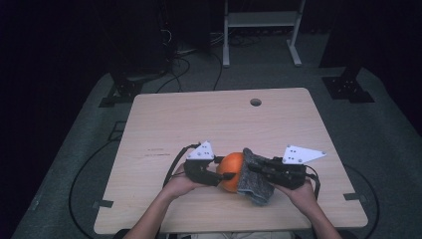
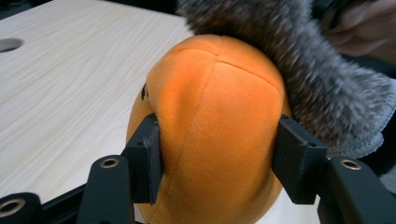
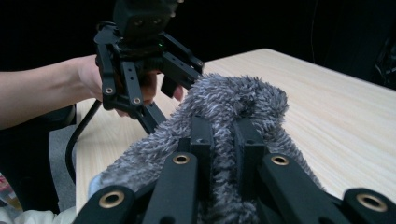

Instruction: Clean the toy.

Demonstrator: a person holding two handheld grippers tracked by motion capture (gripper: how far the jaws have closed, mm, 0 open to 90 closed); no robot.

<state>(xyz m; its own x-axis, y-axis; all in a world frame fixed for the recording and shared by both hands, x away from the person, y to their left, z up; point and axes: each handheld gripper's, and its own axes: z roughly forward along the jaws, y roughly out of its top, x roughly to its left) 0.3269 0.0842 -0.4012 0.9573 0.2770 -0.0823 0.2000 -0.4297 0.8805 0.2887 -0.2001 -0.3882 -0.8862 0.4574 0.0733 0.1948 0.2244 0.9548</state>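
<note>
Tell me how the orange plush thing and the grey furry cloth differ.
The orange plush is smooth, rounded and stuffed; the grey cloth is shaggy, limp and draped over the plush. The left tool clamps the plush on both sides; the right tool pinches a fold of the cloth. Both are soft, held above the table.

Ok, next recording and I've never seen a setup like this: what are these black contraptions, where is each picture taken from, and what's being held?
A person sits at a wooden table holding a hand-operated set of tongs in each hand; there is no robot arm. The high view looks down from above. The other two pictures come from cameras riding on each set of tongs.

The left tongs are clamped on an orange plush ball, one pad pressing each side. The right tongs are pinched shut on a grey fuzzy cloth, which drapes against the ball. In the high view both meet near the table's front edge.
</note>
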